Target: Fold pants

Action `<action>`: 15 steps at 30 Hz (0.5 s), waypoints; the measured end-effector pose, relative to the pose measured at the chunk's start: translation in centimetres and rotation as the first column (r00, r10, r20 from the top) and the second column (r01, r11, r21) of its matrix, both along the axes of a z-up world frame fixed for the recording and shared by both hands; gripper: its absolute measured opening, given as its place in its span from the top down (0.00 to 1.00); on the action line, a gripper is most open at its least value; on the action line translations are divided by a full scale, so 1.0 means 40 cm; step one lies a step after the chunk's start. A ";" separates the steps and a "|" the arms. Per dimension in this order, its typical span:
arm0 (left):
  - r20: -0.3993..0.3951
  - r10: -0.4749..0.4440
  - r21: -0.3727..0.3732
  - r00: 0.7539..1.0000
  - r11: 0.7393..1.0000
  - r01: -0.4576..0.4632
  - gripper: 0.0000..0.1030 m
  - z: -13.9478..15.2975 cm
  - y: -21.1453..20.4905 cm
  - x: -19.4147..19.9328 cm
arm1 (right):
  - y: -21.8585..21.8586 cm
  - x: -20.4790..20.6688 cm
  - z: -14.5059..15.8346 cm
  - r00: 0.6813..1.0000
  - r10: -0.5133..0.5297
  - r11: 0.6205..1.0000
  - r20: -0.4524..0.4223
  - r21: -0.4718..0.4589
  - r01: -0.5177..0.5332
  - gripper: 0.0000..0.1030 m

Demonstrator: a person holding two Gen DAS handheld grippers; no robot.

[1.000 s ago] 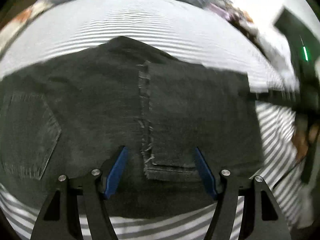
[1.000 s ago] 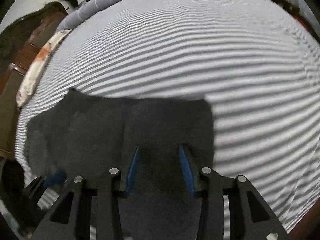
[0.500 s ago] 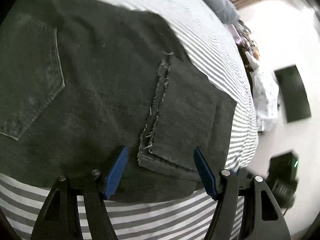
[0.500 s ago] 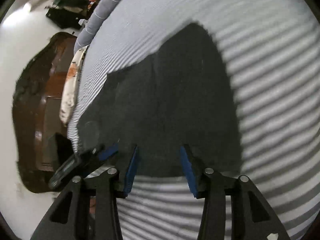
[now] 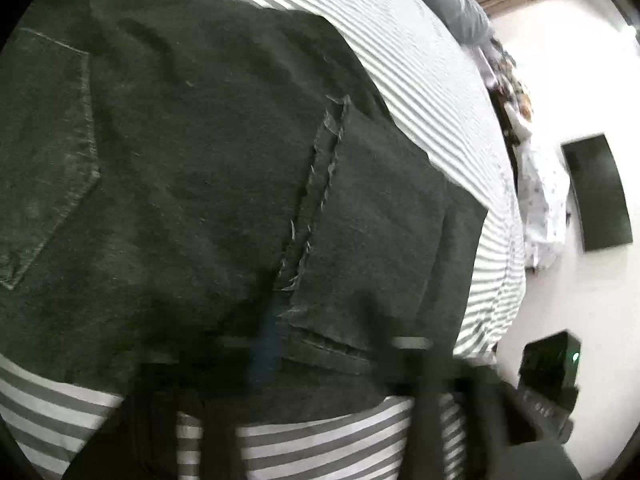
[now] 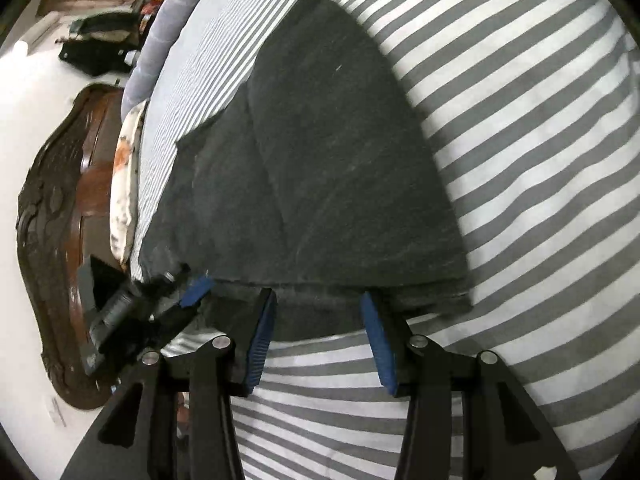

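Dark grey denim pants (image 5: 208, 184) lie folded on the striped bed sheet (image 5: 420, 64), with a back pocket (image 5: 44, 152) at the left and frayed leg hems (image 5: 316, 208) laid on top. My left gripper (image 5: 332, 344) is heavily blurred at the pants' near edge; its jaws cannot be made out. In the right wrist view the folded pants (image 6: 328, 168) lie flat. My right gripper (image 6: 318, 332) is open and empty at their near edge. The left gripper (image 6: 188, 292) shows at the pants' left corner.
A grey bolster (image 6: 160, 52) lies along the far side of the bed. A dark wooden headboard (image 6: 52, 216) and a patterned pillow (image 6: 126, 176) are at the left. A black device (image 5: 550, 364) and dark panel (image 5: 596, 192) are off the bed's right side.
My left gripper has gone into motion blur at the pants' near edge. My right gripper has drawn back, so the pants' near fold edge now lies just beyond its fingertips.
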State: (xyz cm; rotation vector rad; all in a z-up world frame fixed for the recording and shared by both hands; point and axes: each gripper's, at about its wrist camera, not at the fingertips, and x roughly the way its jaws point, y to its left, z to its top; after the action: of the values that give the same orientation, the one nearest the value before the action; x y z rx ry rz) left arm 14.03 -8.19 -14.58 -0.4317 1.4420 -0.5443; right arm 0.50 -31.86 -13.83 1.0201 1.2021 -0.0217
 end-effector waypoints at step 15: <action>0.039 0.082 -0.011 0.996 0.997 -0.082 0.95 0.026 0.031 -0.040 | 0.014 0.012 -0.012 0.999 0.020 1.000 -0.030 0.017 -0.020 0.43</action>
State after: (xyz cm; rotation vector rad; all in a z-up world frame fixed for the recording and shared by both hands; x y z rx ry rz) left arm 12.43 -6.96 -13.55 -0.4833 1.3785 -0.4916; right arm 0.96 -31.30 -14.31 1.0258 1.2415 -0.0113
